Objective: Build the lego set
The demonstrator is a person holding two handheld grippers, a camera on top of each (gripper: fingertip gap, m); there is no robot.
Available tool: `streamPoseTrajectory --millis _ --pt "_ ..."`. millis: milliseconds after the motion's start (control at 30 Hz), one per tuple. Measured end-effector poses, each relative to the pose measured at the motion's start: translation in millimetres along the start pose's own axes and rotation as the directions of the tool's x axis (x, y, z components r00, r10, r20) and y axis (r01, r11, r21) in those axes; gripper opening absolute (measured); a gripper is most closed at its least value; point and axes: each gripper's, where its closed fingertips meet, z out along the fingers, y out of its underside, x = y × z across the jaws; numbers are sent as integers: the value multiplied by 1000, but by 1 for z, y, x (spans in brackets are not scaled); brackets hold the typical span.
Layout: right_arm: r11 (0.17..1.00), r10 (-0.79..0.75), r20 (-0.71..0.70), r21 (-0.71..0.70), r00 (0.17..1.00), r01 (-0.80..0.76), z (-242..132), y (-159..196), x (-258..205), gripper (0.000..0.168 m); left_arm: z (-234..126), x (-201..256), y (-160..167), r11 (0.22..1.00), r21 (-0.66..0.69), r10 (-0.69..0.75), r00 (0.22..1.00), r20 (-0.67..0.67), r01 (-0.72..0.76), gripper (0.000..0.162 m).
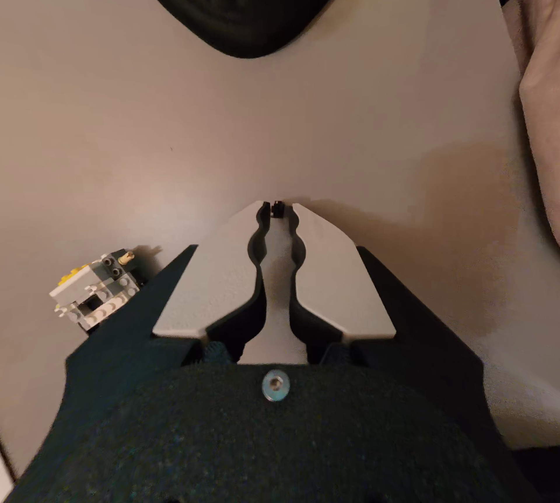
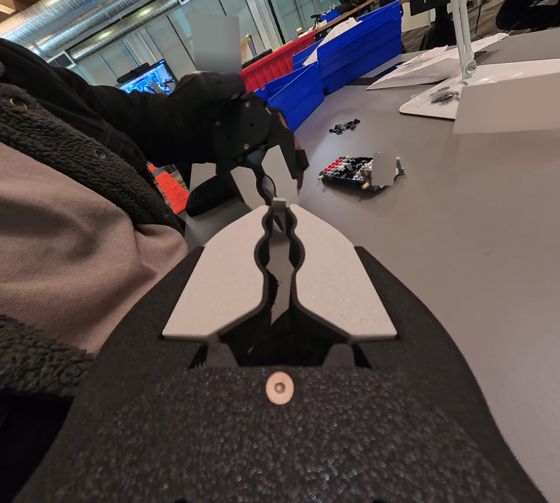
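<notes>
Picking up a tiny black piece (image 1: pixel 277 209) off the table (image 1: pixel 151 125)

The left gripper (image 1: pixel 278 207) straddled it, jaws narrowly apart, not yet clamped; the right gripper (image 2: pixel 279 207) pinched a grey piece (image 2: pixel 279 203) (the build (image 2: pixel 360 172) sat beyond); closing probably came next.

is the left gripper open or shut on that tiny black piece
Open, barely. In the left wrist view the left gripper straddles the tiny black piece, which touches one finger with a gap at the other.
</notes>
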Motion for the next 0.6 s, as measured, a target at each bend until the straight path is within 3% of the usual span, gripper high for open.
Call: streamPoseTrajectory --millis 333,600 --pt "1000 -4 1 3 1000 4 0 0 0 7 7 1 7 996 -66 61 996 68 -57 9" --pt "1000 1 4 10 1000 -1 -1 -1 0 7 10 -3 9 995 -86 44 998 36 -41 8"
